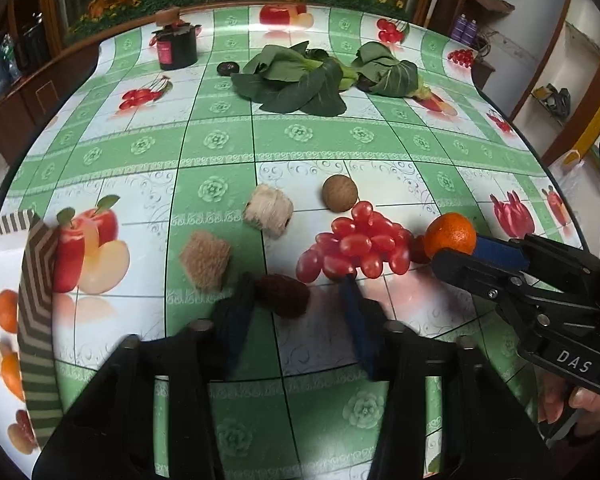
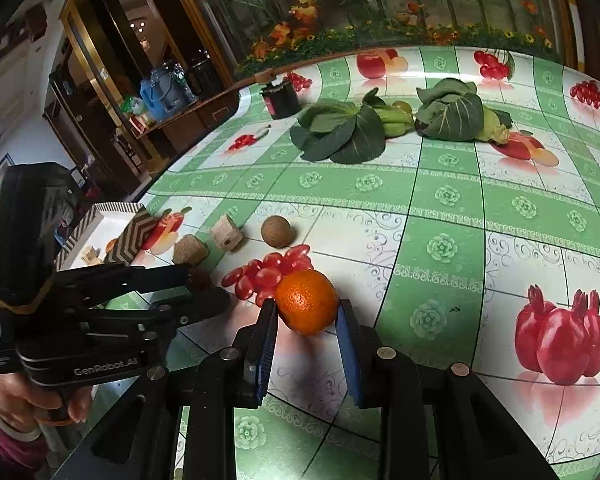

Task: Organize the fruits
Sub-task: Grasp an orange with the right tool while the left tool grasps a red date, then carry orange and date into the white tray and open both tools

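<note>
- Right tool (image 2: 306,314), lower centre of its own view: jaws part-open around the orange (image 2: 307,306), pads beside it, grip not confirmed.
- Left tool (image 1: 300,300): jaws wide, empty, astride a dark red fruit (image 1: 284,294); blurred.
- Red grape bunch (image 1: 356,242) touches the orange on the table (image 1: 220,140).
- Risk: closing off-centre could roll the orange into the grapes.
- Striped box (image 1: 36,320) at left edge.

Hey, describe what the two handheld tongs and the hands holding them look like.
Both tongs are matte black with blue ribbed pads and silver bolts. The left tongs read "GenRobot.AI" in white, with a yellow band round the body. The right tongs read "DAS". The left hand shows a maroon sleeve over a pale cuff; the right hand shows bare fingers.
</note>
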Available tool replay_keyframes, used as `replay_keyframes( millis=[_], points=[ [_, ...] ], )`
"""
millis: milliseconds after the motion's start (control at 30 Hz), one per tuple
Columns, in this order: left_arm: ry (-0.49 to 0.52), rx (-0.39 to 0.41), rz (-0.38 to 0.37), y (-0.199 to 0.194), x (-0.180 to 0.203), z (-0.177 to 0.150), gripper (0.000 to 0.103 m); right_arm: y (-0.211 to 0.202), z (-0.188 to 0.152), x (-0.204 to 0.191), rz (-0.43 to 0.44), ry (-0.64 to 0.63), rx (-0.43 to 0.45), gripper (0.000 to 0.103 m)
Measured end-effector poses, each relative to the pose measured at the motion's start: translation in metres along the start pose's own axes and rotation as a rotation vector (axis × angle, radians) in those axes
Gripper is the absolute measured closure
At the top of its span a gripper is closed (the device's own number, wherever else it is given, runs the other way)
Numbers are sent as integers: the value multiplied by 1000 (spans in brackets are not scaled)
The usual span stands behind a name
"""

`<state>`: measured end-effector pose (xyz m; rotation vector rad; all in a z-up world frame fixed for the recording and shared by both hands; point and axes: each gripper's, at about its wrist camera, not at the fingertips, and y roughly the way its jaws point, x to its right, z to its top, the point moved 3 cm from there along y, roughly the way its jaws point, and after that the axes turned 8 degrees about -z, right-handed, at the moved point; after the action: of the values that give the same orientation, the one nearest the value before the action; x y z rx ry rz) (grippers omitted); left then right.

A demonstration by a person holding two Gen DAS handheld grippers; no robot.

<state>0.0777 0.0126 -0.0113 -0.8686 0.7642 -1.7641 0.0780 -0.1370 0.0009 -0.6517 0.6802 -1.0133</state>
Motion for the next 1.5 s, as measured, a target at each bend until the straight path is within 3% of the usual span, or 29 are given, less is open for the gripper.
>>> replay_keyframes(
  millis=[33,267,667,1067,1500],
  points=[
    [13,-1,13,0,1,-1,76,-1,0,0,0,-2,2,74],
    [27,16,12,-12,4,-11,76,-2,-3,-7,23,-10,-8,74],
    [51,96,7,-74,2,-39,76,-33,-15,-50,43,-31,40,74],
    [0,161,78,-131,-47,-64,76,-45,-22,-101,105,-77,66,74],
    [-99,207,214,-181,-126,-89,76,-28,-18,-169,168,-175,36,74]
  ],
)
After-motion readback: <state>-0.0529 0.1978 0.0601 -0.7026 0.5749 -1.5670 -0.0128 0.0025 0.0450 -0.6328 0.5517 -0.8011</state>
